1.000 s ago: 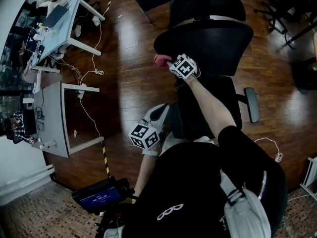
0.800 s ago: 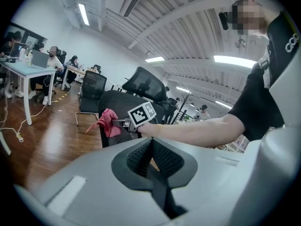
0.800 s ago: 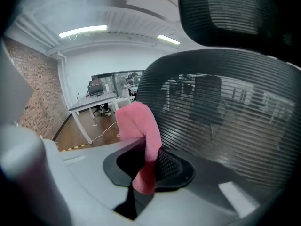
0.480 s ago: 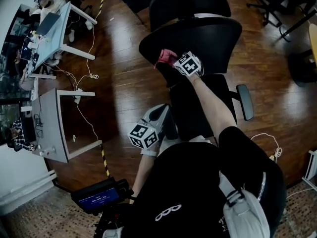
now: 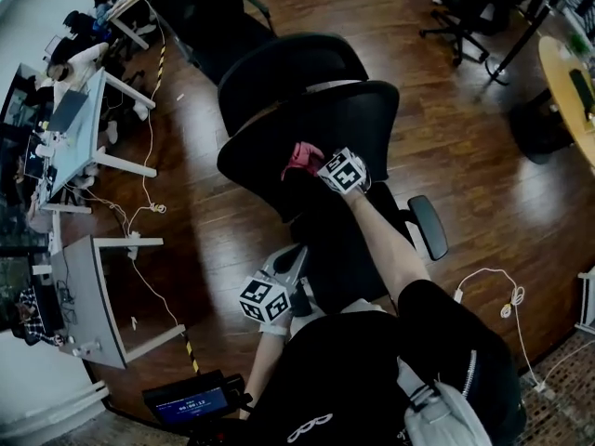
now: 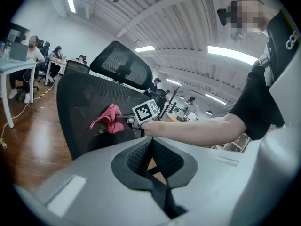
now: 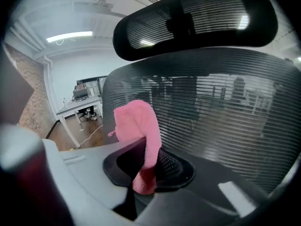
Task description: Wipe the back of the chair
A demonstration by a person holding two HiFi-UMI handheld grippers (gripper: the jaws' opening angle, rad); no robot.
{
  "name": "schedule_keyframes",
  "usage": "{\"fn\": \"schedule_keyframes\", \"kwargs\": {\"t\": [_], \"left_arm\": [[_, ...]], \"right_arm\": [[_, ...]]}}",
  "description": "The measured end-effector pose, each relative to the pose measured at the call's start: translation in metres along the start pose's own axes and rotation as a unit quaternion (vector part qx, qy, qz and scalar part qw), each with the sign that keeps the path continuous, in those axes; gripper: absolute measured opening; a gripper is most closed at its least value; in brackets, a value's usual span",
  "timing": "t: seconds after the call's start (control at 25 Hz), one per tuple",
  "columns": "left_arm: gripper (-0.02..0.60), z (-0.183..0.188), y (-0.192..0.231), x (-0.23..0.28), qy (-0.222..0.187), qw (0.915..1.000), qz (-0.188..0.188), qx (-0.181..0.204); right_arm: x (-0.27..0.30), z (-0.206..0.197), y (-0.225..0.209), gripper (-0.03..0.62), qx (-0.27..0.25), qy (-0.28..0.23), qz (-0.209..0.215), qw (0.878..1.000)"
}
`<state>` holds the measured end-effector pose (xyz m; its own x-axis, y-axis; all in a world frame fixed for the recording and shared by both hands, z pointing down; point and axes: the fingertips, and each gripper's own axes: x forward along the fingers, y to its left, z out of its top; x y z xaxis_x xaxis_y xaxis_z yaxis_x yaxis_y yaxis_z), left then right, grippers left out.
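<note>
Chair back (image 7: 211, 107): curved black mesh; fuzzy pink cloth (image 7: 136, 121).

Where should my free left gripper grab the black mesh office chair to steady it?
Probably the black mesh backrest's left rim, approached from the left with the jaws straddling the edge. The rim is a thin firm frame; taut mesh offers nothing to pinch. It sits clear of the right gripper, shut on the pink cloth mid-back. The left gripper is shut, so open it first.
</note>
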<state>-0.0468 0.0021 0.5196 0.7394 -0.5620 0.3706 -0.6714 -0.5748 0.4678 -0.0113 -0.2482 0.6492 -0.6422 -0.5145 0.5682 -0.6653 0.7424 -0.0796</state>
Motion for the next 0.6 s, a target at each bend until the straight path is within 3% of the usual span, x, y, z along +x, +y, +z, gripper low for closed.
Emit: {"fn": "schedule_keyframes", "kwargs": {"t": [0.6], "left_arm": [[-0.012, 0.003, -0.022, 0.085, 0.008, 0.9991, -0.041, 0.004]], "right_arm": [[-0.055, -0.035, -0.094, 0.041, 0.012, 0.009, -0.032, 0.999]]}}
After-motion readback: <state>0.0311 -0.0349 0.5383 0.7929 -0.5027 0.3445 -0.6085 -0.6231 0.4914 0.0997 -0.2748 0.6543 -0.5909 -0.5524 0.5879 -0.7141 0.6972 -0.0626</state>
